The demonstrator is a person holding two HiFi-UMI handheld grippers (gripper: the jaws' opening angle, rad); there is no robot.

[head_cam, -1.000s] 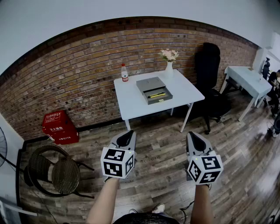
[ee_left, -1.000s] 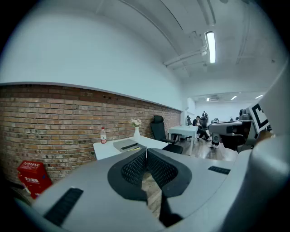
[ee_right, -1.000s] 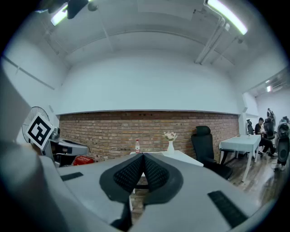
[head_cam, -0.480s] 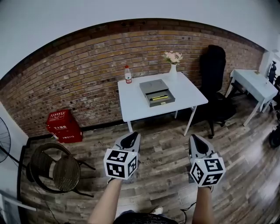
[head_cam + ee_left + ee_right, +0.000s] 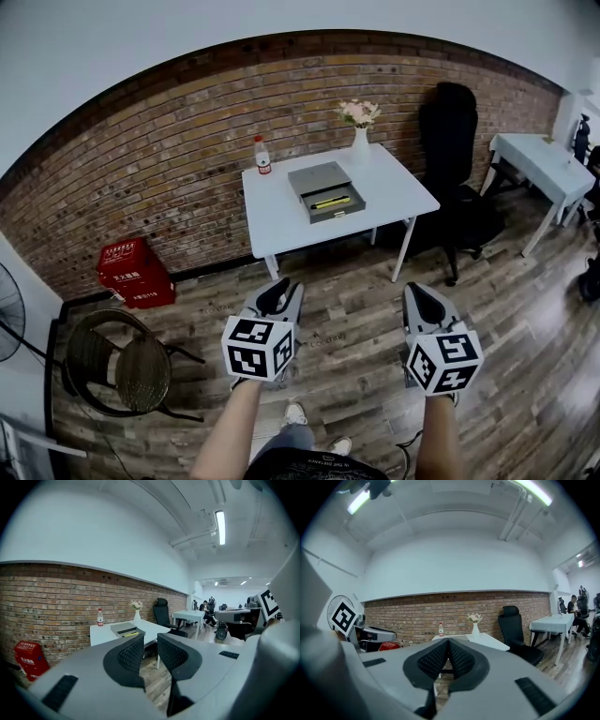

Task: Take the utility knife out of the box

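A grey box (image 5: 325, 190) lies on the white table (image 5: 281, 220) by the brick wall, its drawer pulled out. The yellow utility knife (image 5: 331, 202) rests in that drawer. Both grippers hang over the wooden floor, well short of the table. My left gripper (image 5: 277, 296) is opening, its jaws a little apart with nothing between them. The left gripper view shows the box (image 5: 123, 629) and knife (image 5: 131, 633) far beyond the left gripper (image 5: 151, 645). My right gripper (image 5: 418, 293) is shut and empty, and the right gripper (image 5: 448, 642) shows its pads pressed together.
On the table stand a water bottle (image 5: 262, 156) and a vase of flowers (image 5: 361, 131). A black office chair (image 5: 452, 159) stands right of it and a second white table (image 5: 536, 167) farther right. A red crate (image 5: 131, 272) and a wicker chair (image 5: 127, 370) are at left.
The left gripper's jaws have parted slightly. Both grippers and the person have moved forward toward the table, and a foot now shows at the bottom.
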